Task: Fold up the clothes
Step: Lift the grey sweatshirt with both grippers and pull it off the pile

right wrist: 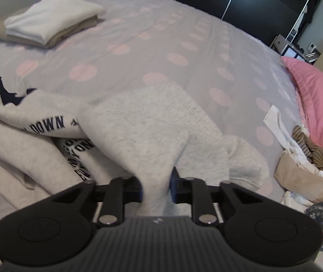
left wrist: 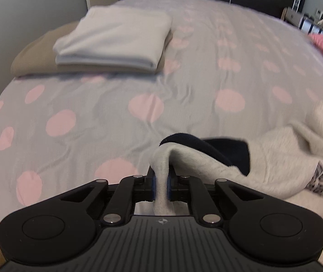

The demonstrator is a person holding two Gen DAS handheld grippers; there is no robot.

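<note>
**Ana:** Left wrist view first: the left gripper (left wrist: 160, 187) is clamped onto a fold of the grey sweatshirt (left wrist: 274, 158), the fabric squeezed between its blue pads (left wrist: 154, 187). A dark navy lining (left wrist: 206, 146) shows just behind the pinched fold.

**Ben:** And from the right wrist view, the right gripper (right wrist: 156, 184) is clenched on another bunch of the same sweatshirt (right wrist: 143, 124). The fleecy inner side faces up there, and the cloth hides the left finger.

**Ana:** Where does the rest of it lie?

**Ben:** Crumpled on the near part of the bed, on the grey duvet with pink dots (right wrist: 175, 45). Dark lettering (right wrist: 52, 122) on the sweatshirt reads "DOWN"; more print shows in the folds below, too bunched to read.

**Ana:** Far corner, by the wall, I see a folded white garment (left wrist: 113, 38) lying on top of a folded tan garment (left wrist: 34, 61).

**Ben:** Same stack in the right view, white one (right wrist: 50, 18) on top. To the right there's a pink pillow (right wrist: 315, 99) at the bed's edge, and near it a loose heap of clothes (right wrist: 306, 158), white, beige and striped brown pieces tangled together.

**Ana:** Dark wardrobe doors (right wrist: 252, 2) stand beyond the bed.
</note>
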